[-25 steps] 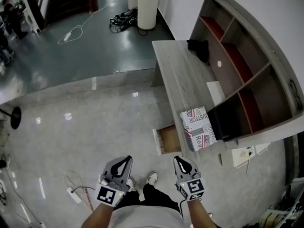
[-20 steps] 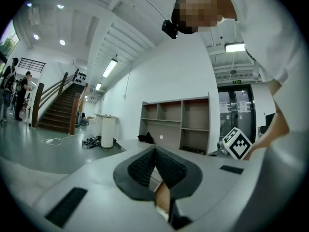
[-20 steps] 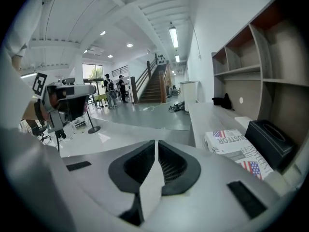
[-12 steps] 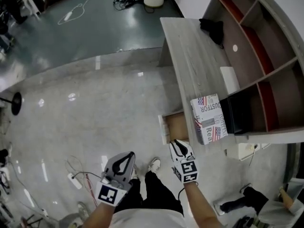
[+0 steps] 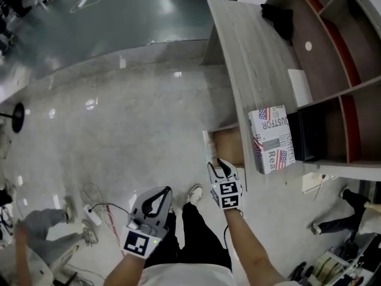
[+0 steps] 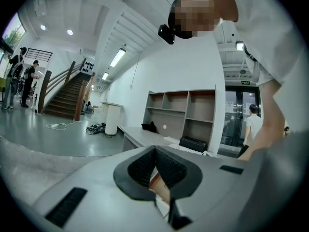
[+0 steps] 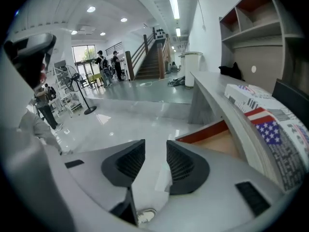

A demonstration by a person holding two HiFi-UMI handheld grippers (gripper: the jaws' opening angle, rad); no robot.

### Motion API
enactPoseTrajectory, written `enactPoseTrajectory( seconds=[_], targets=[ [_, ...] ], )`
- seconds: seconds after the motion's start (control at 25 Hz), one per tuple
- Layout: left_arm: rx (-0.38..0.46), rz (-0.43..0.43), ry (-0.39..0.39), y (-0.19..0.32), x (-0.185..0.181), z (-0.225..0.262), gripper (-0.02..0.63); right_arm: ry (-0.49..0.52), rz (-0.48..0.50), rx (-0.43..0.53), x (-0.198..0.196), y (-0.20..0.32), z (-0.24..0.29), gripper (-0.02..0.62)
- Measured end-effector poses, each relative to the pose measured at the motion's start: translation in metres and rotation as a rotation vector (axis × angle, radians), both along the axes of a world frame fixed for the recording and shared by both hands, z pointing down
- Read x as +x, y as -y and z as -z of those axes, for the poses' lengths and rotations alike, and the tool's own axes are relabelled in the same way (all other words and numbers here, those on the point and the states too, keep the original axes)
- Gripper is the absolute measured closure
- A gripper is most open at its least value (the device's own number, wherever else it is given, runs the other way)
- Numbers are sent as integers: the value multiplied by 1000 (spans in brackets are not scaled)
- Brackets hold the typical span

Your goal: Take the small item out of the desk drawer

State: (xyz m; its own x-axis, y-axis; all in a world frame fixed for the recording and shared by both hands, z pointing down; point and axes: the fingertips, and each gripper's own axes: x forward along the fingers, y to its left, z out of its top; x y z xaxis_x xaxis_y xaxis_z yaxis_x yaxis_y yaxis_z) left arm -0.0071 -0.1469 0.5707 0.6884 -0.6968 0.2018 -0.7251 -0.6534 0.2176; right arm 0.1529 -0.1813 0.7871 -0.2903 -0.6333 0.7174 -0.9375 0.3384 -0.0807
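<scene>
The desk drawer (image 5: 229, 148) stands pulled out under the grey desk (image 5: 250, 58); its tan inside (image 7: 219, 140) shows no small item from here. My right gripper (image 5: 219, 165) hangs just in front of the drawer's white front, tips toward it. In the right gripper view its jaws (image 7: 155, 144) have just been opening; they stand apart with only floor between them. My left gripper (image 5: 166, 192) is lower left, over the floor by my legs, well clear of the drawer. In the left gripper view its pads (image 6: 155, 150) meet with nothing held.
A box with flag print (image 5: 272, 137) lies on the desk edge right above the drawer. A shelf unit (image 5: 333, 52), black case (image 5: 309, 134) and dark bundle (image 5: 280, 15) fill the desk's back. A power strip with cables (image 5: 89, 210) lies on the floor; people stand at lower left and right.
My right gripper has come down and forward to the drawer front, and its jaws have gone from shut to apart. The left gripper has sunk a little.
</scene>
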Motion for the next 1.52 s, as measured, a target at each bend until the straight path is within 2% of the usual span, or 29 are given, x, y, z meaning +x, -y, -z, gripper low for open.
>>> enactPoseTrajectory(
  seconds=[0.36,0.52,0.72,0.76,0.88,0.96,1.12,1.52],
  targets=[
    [-40,40,18,-4,-19,-32,589,-145,76,-152,3,18,-108,378],
    [-61,52,27,-9,-25,-44,589,-182,90,-173,4,30,-133,354],
    [-73,47,35,-18,-26,-49,589,-210,88,-227,7,30,-148,356],
    [-75,45,36,-19,-26,-49,589,-214,89,-233,7,29,-147,369],
    [-70,39,34,-22,-27,-47,589,-229,97,-225,9,29,-143,488],
    [-66,33,34,-23,-27,-45,589,-236,96,-213,10,29,-139,537],
    [-63,27,32,-26,-26,-38,589,-240,73,-225,19,22,-129,557],
    [-12,7,8,-30,-29,0,589,-181,-19,-159,29,18,-66,566]
  ],
)
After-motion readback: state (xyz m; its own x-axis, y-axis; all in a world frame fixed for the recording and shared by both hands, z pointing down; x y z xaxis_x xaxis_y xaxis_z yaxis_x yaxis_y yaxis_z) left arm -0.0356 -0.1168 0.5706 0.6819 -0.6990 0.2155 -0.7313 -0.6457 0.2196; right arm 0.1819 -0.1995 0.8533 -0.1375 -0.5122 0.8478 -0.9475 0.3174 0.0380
